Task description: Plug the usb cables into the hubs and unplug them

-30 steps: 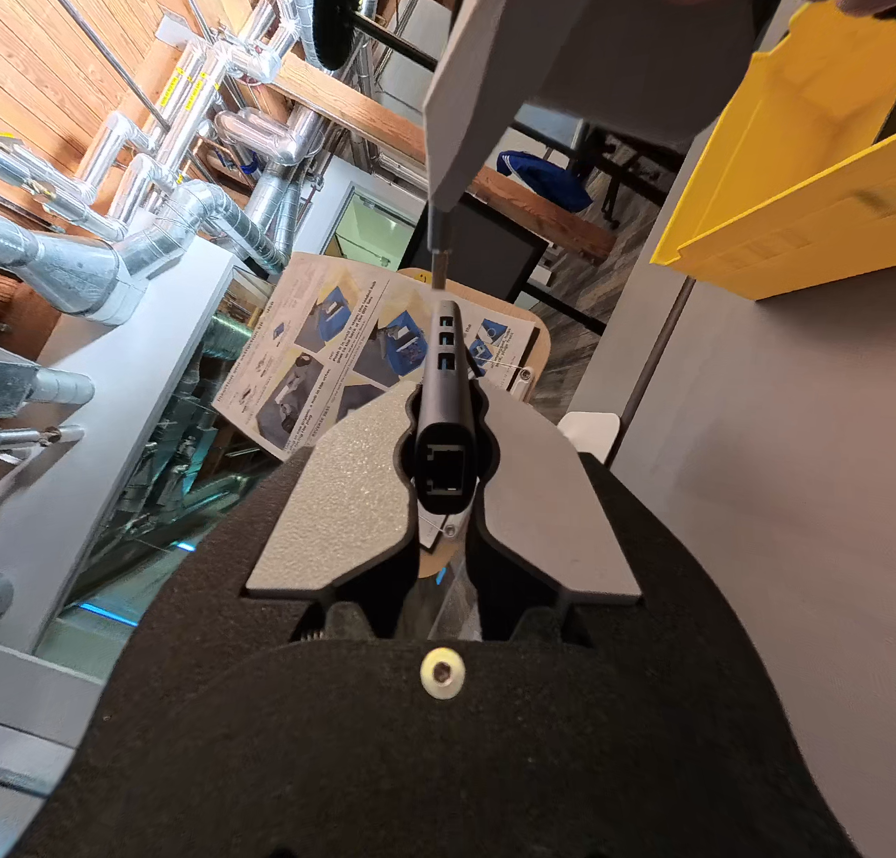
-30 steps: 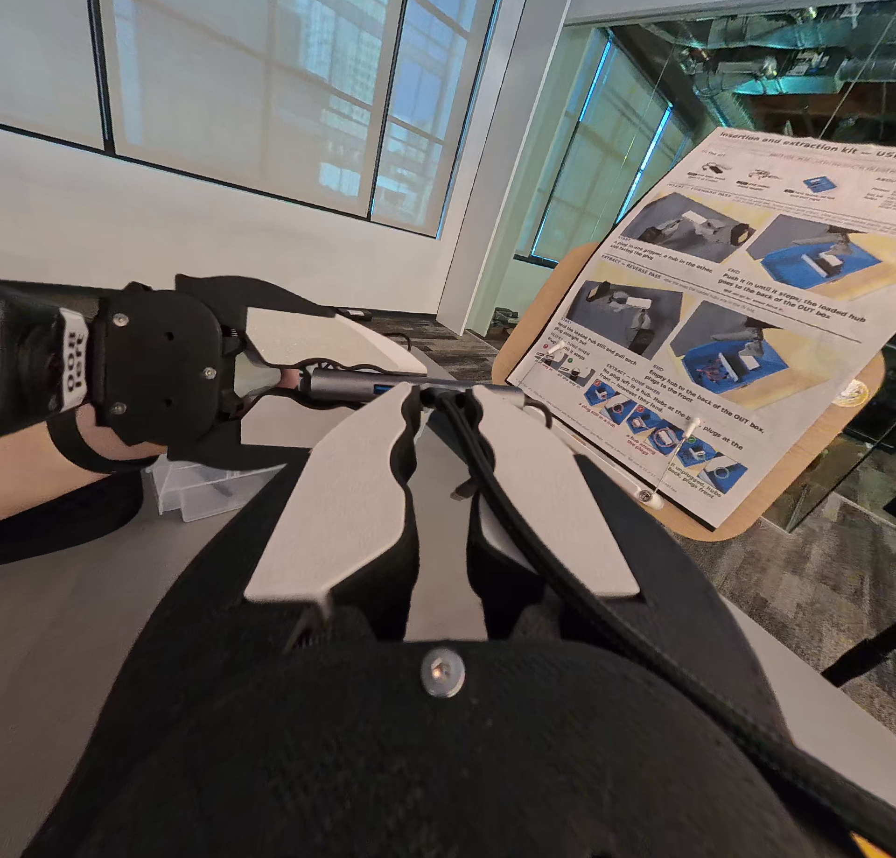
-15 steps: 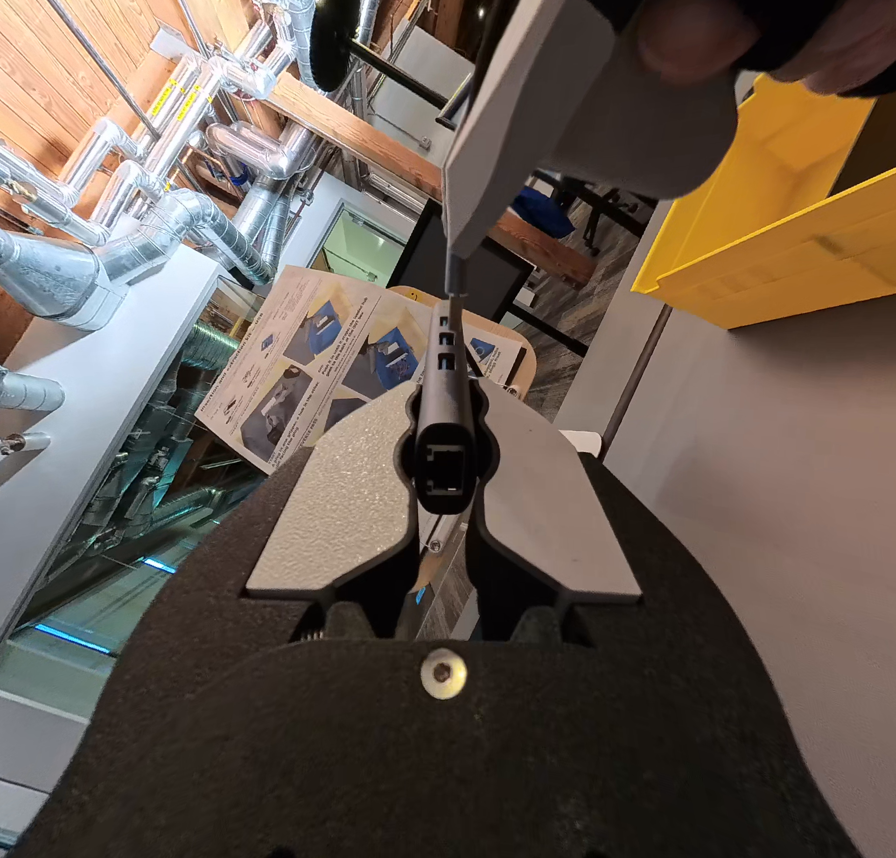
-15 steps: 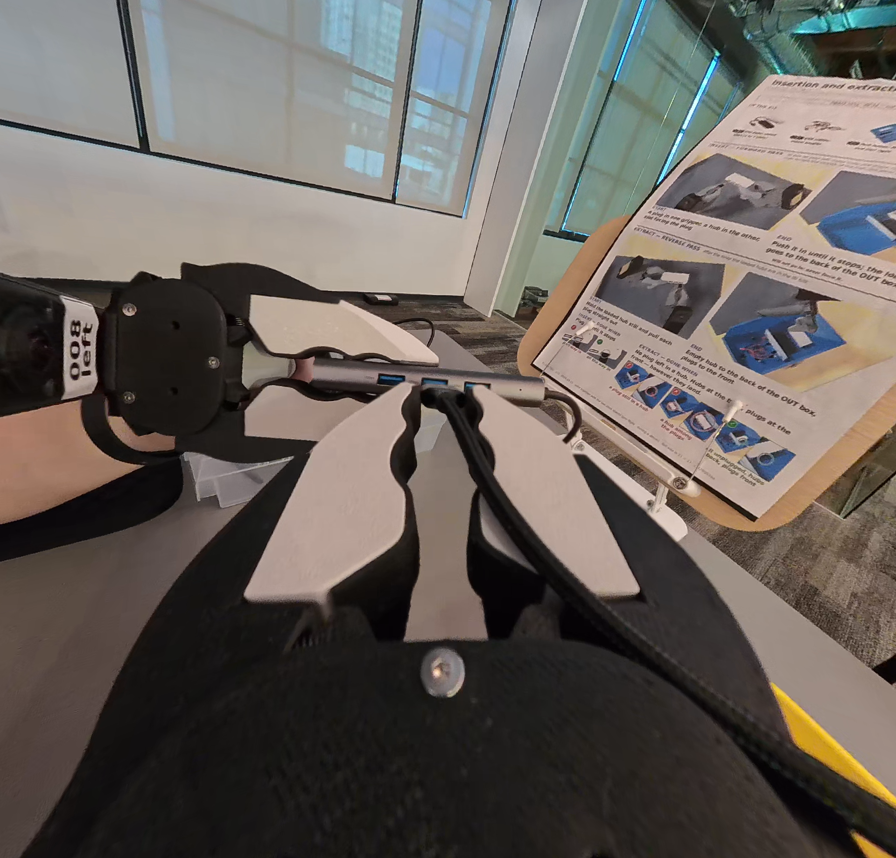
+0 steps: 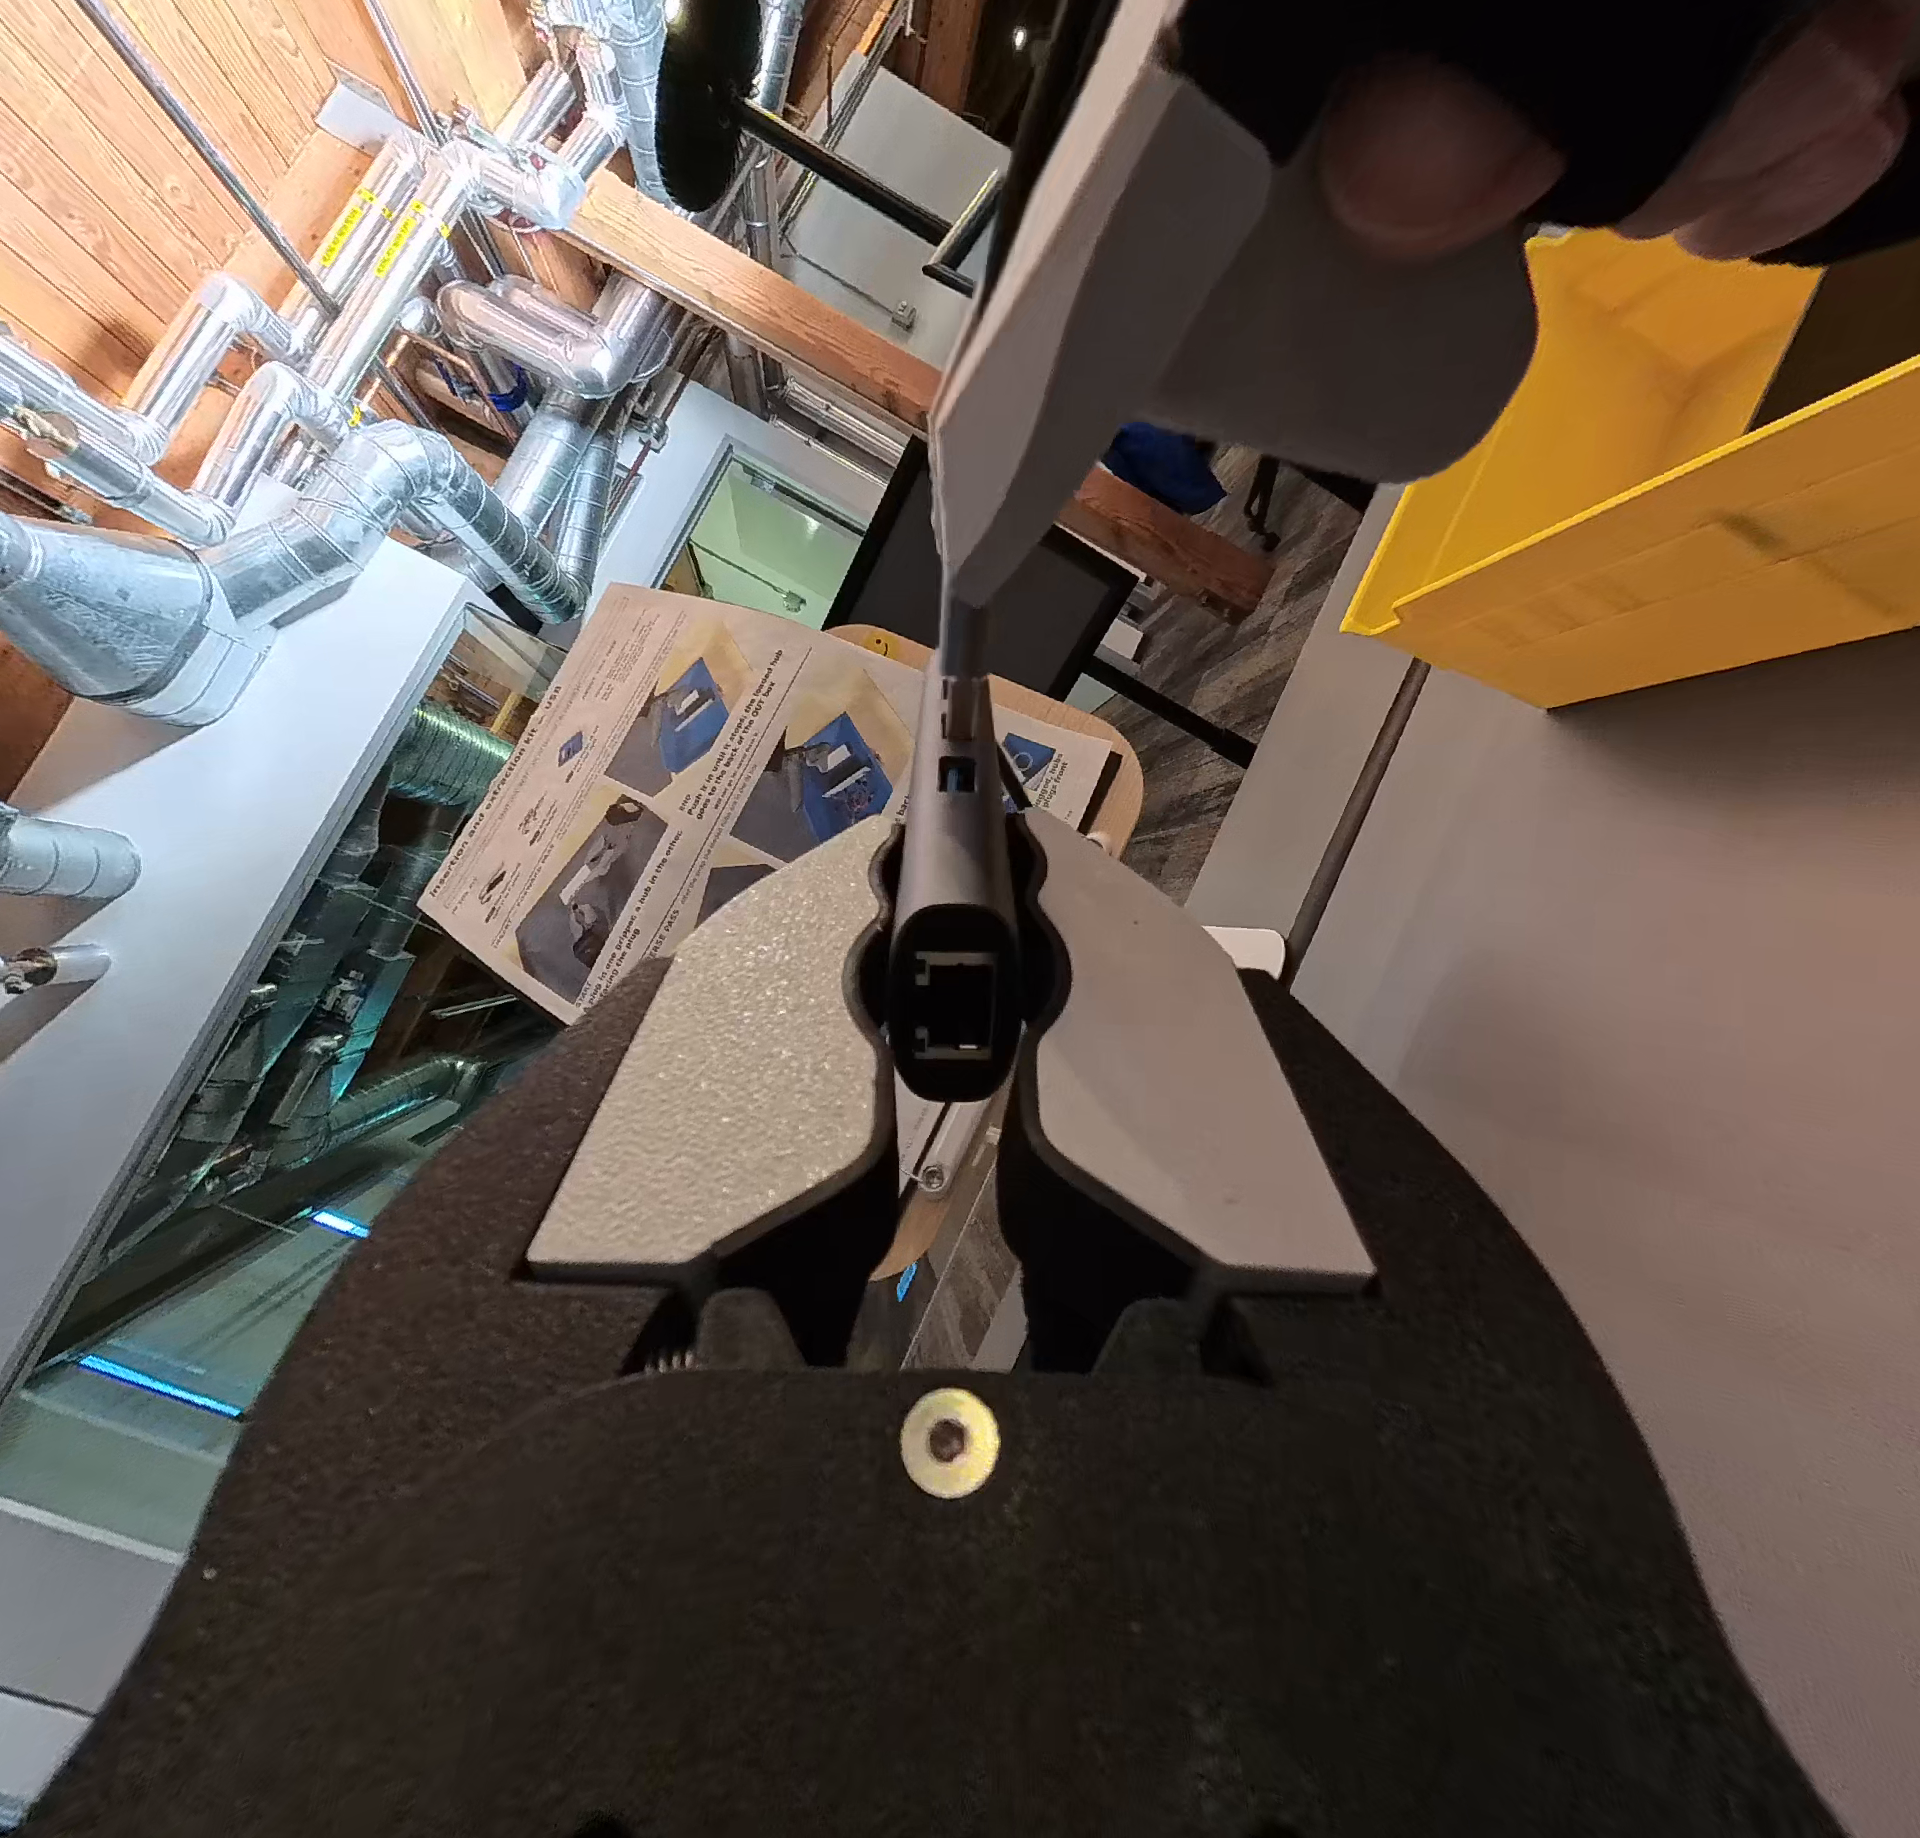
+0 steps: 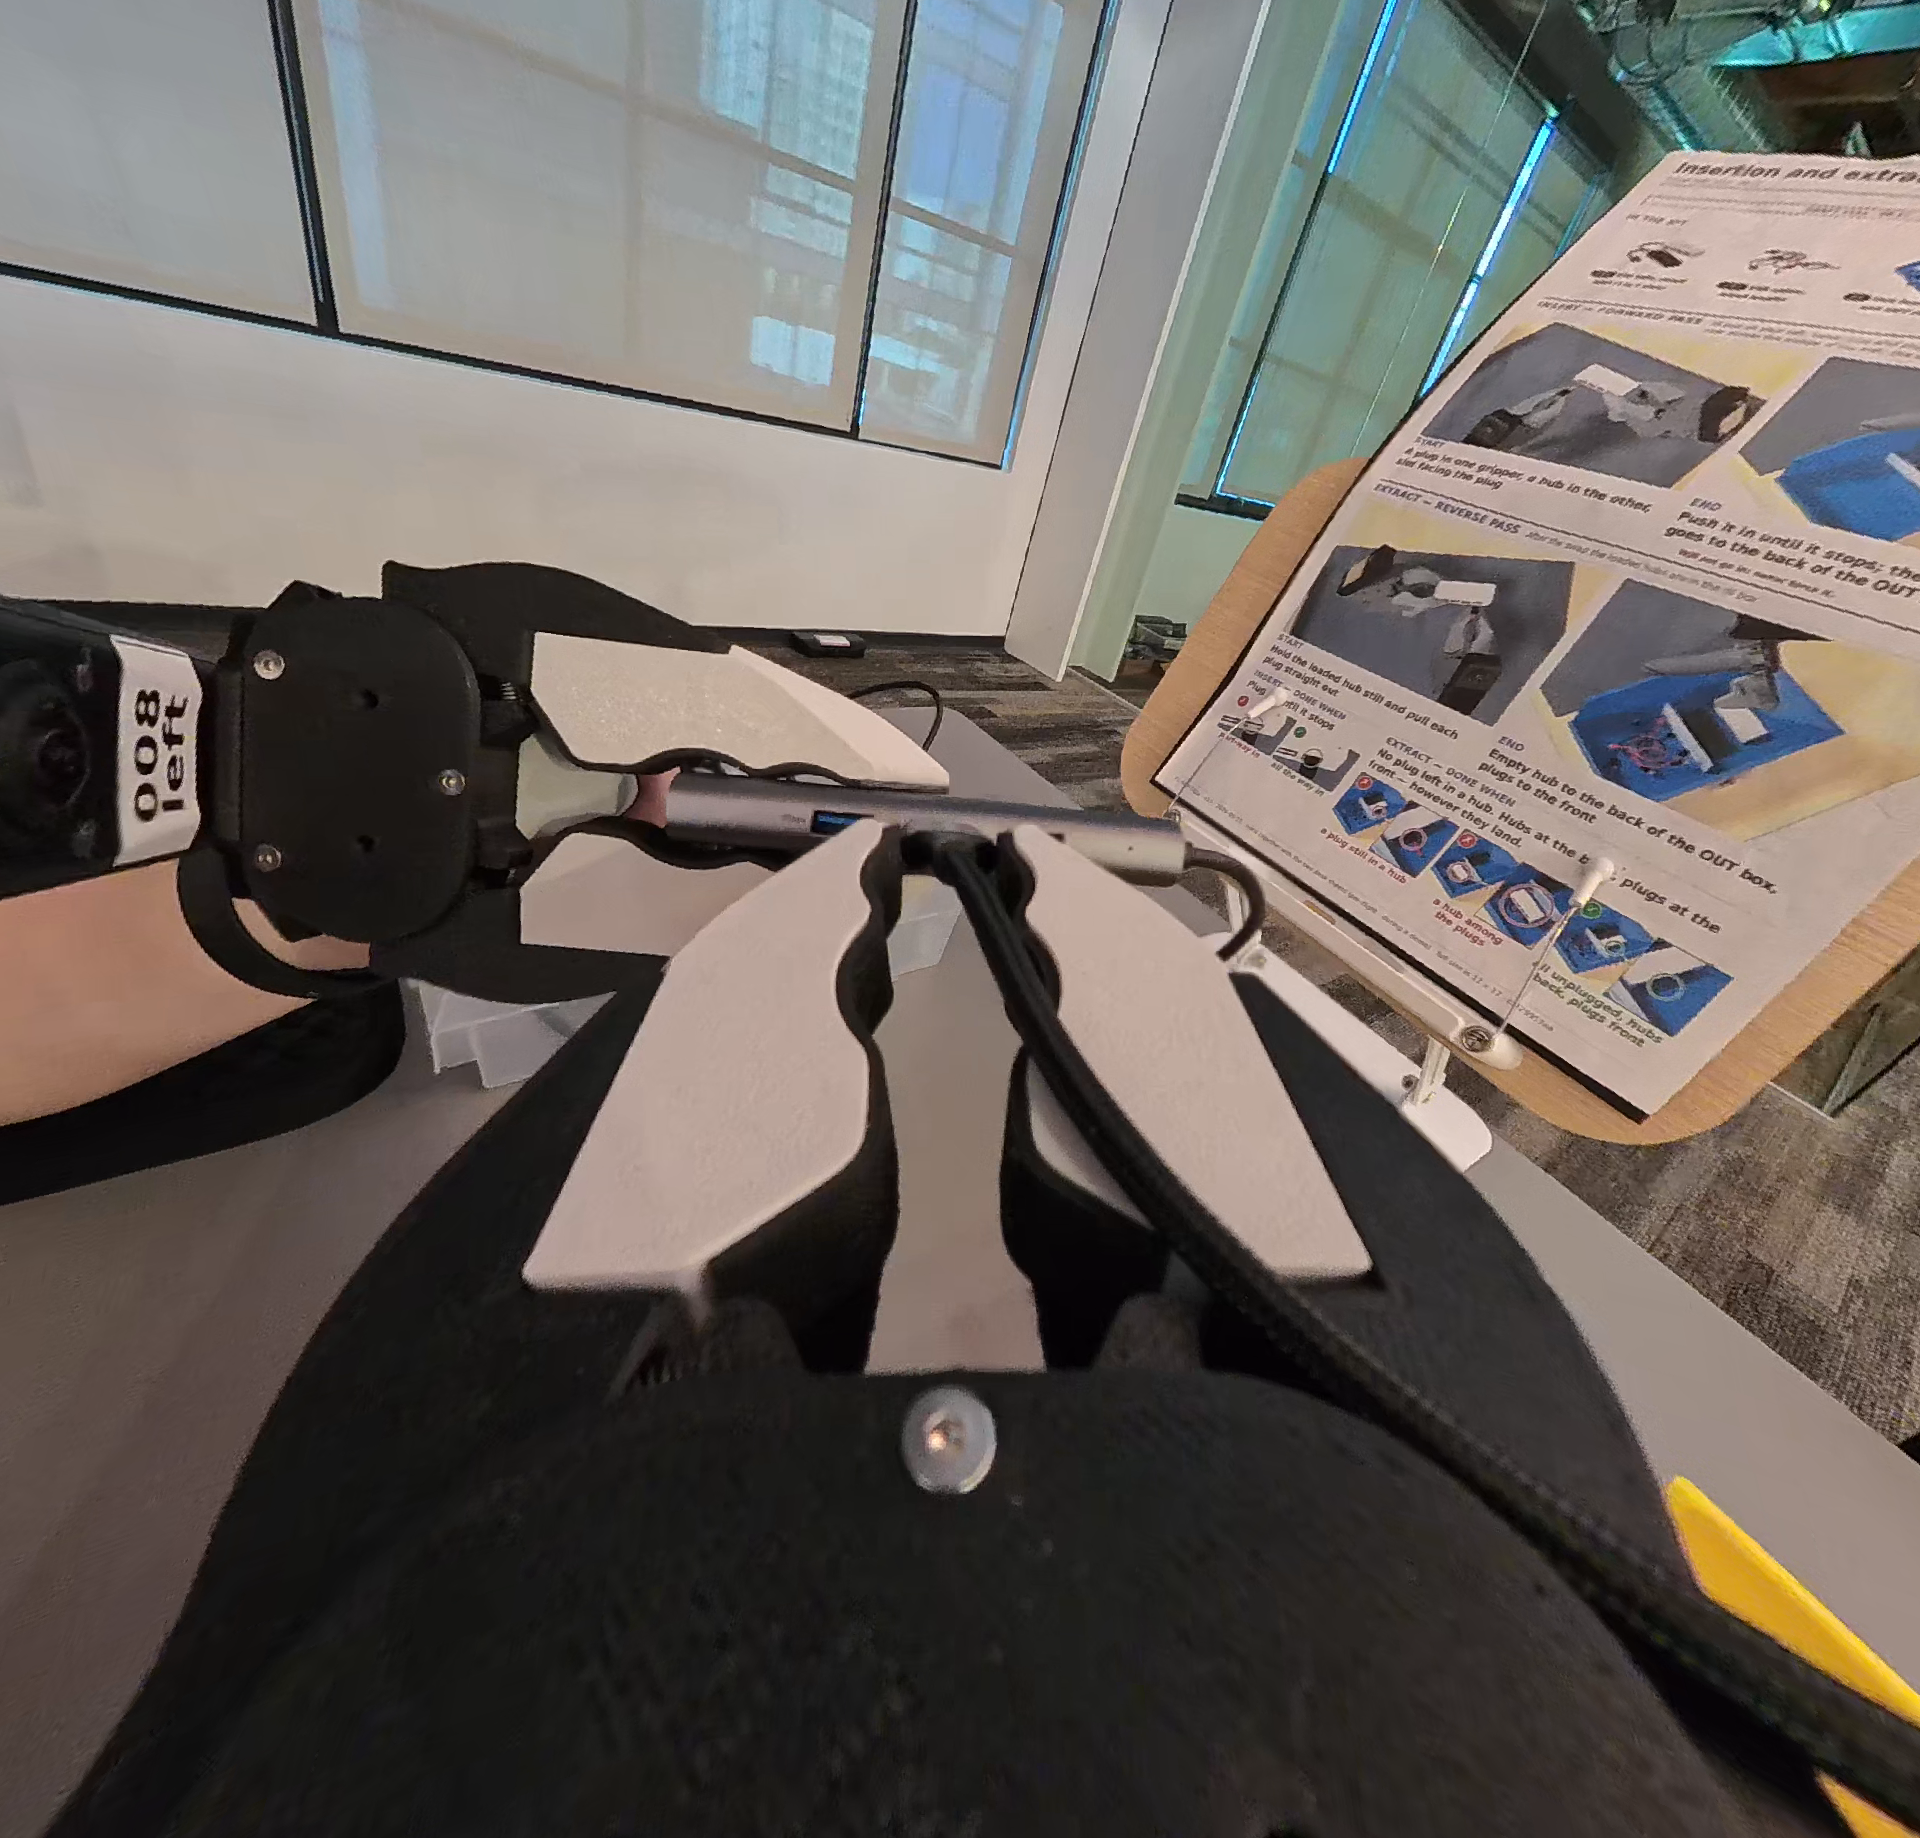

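The left tool (image 5: 951, 915) is clamped on the near end of a slim grey usb hub (image 5: 951, 853), which it holds above the grey counter (image 5: 1662, 1061). The right tool (image 6: 940, 843) pinches the plug of a black braided usb cable (image 6: 1049, 1009), pressed against the hub's middle ports. A yellow bin (image 5: 1662, 541) and an instruction sheet (image 6: 1621, 645) stand nearby.

We've got the instruction board (image 6: 1558, 728) crowding the hub's (image 6: 1091, 832) far end; bare table (image 5: 1662, 1061) beside the yellow bin (image 5: 1662, 541) lies open.
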`<move>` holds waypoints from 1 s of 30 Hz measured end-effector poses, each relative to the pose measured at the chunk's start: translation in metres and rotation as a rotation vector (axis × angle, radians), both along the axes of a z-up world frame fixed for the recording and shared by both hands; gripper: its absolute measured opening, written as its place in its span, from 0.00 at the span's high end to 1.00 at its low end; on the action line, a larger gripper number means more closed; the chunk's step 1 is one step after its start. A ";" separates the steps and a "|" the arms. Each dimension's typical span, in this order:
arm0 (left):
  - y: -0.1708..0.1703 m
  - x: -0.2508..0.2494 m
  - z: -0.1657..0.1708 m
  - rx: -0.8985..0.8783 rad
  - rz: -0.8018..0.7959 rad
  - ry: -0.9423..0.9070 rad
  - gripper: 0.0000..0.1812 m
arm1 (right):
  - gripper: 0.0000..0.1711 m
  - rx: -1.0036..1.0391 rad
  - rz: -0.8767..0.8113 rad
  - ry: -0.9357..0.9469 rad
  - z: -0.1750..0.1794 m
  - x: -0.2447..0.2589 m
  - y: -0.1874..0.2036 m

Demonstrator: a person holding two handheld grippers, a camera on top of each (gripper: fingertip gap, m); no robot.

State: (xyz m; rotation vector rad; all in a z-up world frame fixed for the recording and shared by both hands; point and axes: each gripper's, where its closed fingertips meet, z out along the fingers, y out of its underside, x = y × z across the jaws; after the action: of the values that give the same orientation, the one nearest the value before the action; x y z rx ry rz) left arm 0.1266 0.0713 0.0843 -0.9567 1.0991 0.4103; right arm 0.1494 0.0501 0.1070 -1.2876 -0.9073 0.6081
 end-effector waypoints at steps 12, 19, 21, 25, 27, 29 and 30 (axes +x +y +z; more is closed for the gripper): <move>-0.012 0.002 0.008 0.029 -0.050 -0.026 0.91 | 0.90 0.021 0.032 0.012 0.007 -0.001 -0.009; -0.020 0.004 0.013 0.038 -0.100 -0.050 0.91 | 0.90 -0.020 0.095 0.033 0.010 0.000 -0.015; -0.024 0.006 0.013 0.036 -0.128 -0.059 0.91 | 0.90 -0.061 0.139 0.050 0.011 0.002 -0.017; -0.027 0.008 0.014 0.037 -0.148 -0.063 0.91 | 0.89 -0.086 0.165 0.058 0.012 0.003 -0.019; -0.028 0.009 0.012 0.022 -0.163 -0.067 0.91 | 0.89 -0.105 0.181 0.062 0.011 0.003 -0.019; -0.030 0.011 0.013 0.026 -0.176 -0.075 0.91 | 0.89 -0.145 0.224 0.091 0.012 0.005 -0.020; -0.032 0.012 0.013 0.024 -0.182 -0.073 0.91 | 0.89 -0.165 0.246 0.104 0.013 0.006 -0.020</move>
State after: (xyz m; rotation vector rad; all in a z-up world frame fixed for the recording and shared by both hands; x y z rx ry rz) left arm 0.1383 0.0396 0.0976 -0.8356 1.1018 0.2377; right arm 0.1551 0.0297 0.1196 -1.2866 -0.9518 0.9515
